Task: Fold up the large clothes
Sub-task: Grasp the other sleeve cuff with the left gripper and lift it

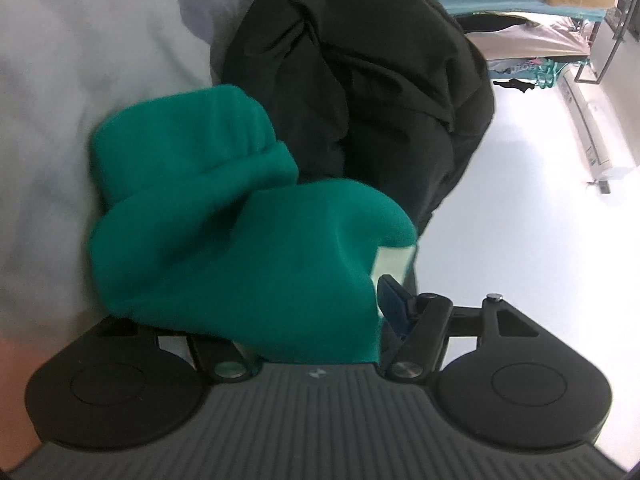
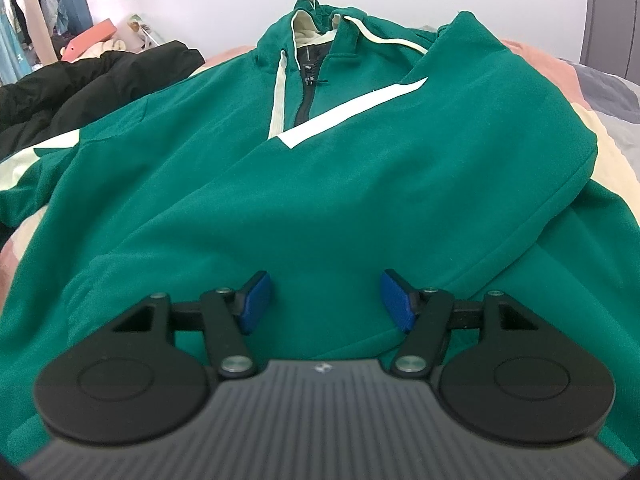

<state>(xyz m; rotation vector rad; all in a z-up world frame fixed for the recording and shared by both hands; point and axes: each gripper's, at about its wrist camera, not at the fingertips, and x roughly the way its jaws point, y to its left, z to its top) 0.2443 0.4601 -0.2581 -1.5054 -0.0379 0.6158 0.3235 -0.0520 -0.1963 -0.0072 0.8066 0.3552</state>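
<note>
A green hoodie [image 2: 320,184] lies face up on the bed, zip [image 2: 306,92] and pale drawstrings [image 2: 279,92] at its far end. One sleeve [image 2: 460,128] is folded across its chest. My right gripper [image 2: 324,300] hovers open over the hoodie's lower front, with only flat cloth beneath its blue pads [image 2: 394,304]. In the left wrist view my left gripper [image 1: 316,304] is shut on a bunched green sleeve [image 1: 240,232]. That cloth hides the left finger, while the right pad [image 1: 394,304] presses against its edge. The cuff [image 1: 180,136] sticks out ahead.
A black jacket [image 1: 352,80] is heaped beside the hoodie, also seen in the right wrist view [image 2: 80,80]. Grey bedding [image 1: 60,120] lies left of the sleeve and pale floor [image 1: 520,220] to its right. Shelves of folded clothes [image 1: 520,0] stand beyond.
</note>
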